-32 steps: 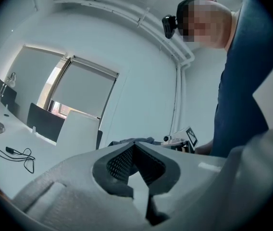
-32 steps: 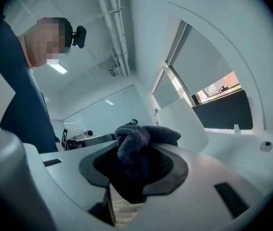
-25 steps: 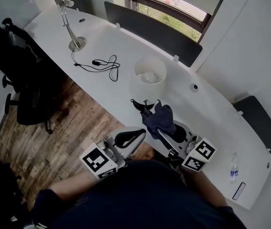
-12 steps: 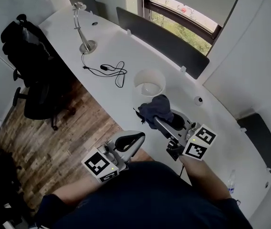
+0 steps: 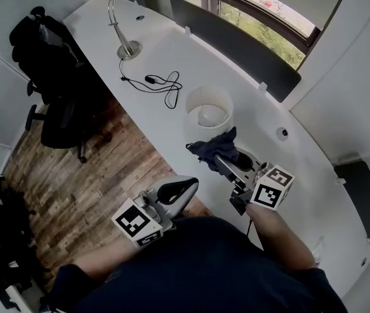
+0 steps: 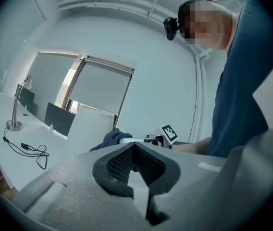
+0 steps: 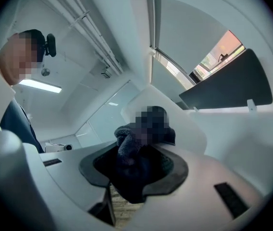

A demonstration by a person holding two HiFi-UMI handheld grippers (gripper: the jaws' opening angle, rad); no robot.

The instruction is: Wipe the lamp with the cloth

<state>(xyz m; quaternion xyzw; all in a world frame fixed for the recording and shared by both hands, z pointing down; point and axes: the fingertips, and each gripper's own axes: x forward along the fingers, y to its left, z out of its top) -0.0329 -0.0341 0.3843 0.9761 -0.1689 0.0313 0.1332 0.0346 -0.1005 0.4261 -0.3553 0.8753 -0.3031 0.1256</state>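
Note:
A table lamp with a round white shade stands on the curved white desk. My right gripper is shut on a dark blue cloth, which is bunched against the near side of the shade. In the right gripper view the cloth fills the jaws, with the shade right behind it. My left gripper hangs off the desk's front edge, near my body, shut and empty. From the left gripper view, the cloth rests against the shade.
A silver desk lamp and a coiled black cable lie at the far left of the desk. Dark partition panels line its back edge. A black office chair stands on the wooden floor to the left.
My right gripper has carried the cloth forward from in front of the lamp up to the near side of the shade. The left gripper has stayed where it was.

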